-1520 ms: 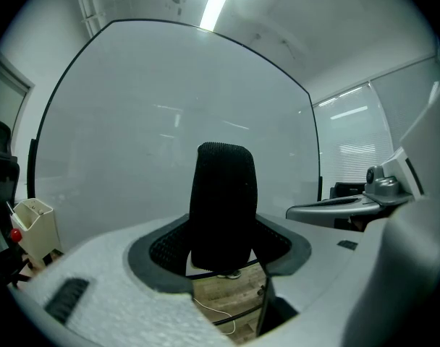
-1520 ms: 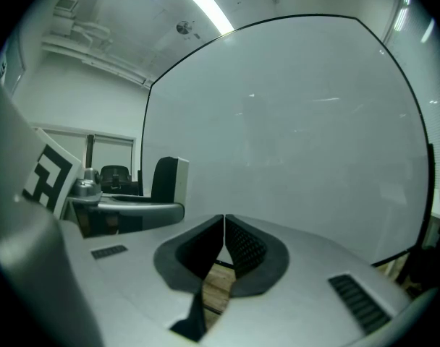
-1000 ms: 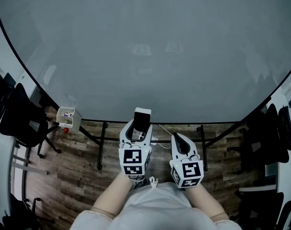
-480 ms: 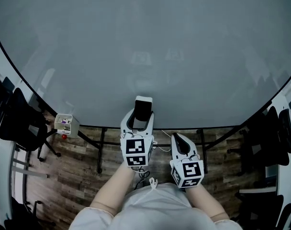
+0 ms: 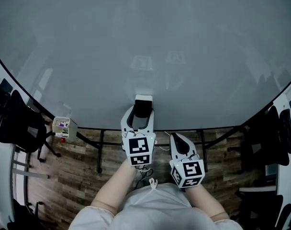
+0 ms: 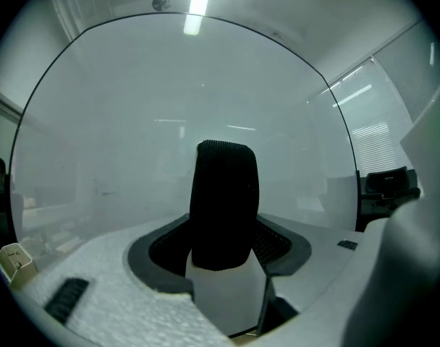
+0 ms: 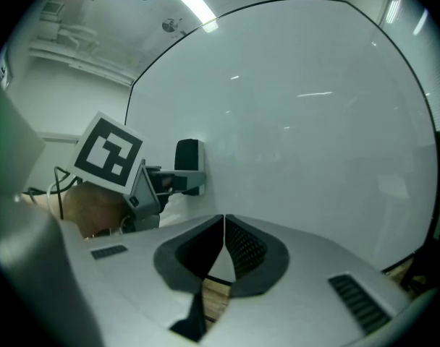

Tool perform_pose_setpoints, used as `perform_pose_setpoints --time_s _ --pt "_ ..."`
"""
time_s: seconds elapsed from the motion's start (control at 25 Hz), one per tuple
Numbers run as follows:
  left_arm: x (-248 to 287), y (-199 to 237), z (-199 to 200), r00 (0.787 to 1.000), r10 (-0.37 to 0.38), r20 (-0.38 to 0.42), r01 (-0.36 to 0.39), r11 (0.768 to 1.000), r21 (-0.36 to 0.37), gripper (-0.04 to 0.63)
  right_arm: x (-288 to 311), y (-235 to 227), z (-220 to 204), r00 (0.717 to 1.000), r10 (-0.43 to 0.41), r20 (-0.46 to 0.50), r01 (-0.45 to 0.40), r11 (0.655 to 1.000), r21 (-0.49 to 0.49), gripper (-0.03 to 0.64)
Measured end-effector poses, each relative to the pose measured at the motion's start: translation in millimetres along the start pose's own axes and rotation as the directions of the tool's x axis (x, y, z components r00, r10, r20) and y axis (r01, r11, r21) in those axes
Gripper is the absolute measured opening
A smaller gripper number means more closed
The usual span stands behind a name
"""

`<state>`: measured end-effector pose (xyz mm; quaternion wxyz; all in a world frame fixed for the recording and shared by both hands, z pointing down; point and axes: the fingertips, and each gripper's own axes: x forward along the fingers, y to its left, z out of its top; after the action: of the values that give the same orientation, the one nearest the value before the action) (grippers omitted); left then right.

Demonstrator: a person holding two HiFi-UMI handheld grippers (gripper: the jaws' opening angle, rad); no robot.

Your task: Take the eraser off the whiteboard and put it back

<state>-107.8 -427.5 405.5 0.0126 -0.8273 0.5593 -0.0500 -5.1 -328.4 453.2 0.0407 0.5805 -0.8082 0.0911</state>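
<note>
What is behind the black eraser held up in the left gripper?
The whiteboard, which looks blank all around the eraser. The patch directly behind the eraser is covered, so any marks there cannot be seen.

The whiteboard (image 5: 145, 47) runs off the top and both sides of the head view, so its upper edges are lost. The eraser (image 6: 223, 194) blocks the left gripper (image 6: 223, 241) pads, and its base sinks out of sight between the jaws. That little box (image 5: 64, 126) by the stand: contents too small to tell. The dark chair (image 5: 18, 121) is clipped at the edge, and the person's forearms (image 5: 112, 195) too.
</note>
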Motion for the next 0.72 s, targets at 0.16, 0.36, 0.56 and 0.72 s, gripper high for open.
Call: perform_pose_setpoints --time_s 0.16,0.36,0.56,0.72 --pt "0 -2 0 1.000 0.004 0.011 -0.004 1.000 -0.012 0.253 0 -2 -2 1.000 -0.006 -0.006 0.006 1.000 -0.004 0.028" --pt "-3 0 0 1.000 0.001 0.026 0.000 0.999 -0.032 0.255 -2 3 -2 1.000 0.006 0.004 -0.006 1.000 0.020 0.028" --pt "-15 0 1 0.999 0.017 0.049 -0.016 0.999 -0.030 0.277 -8 2 -7 1.000 0.000 -0.006 0.000 1.000 0.018 0.028" --pt "-37 -14 -1 0.997 -0.051 0.060 0.053 0.998 -0.027 0.276 -15 -1 -13 1.000 -0.013 -0.015 0.013 1.000 0.022 0.028"
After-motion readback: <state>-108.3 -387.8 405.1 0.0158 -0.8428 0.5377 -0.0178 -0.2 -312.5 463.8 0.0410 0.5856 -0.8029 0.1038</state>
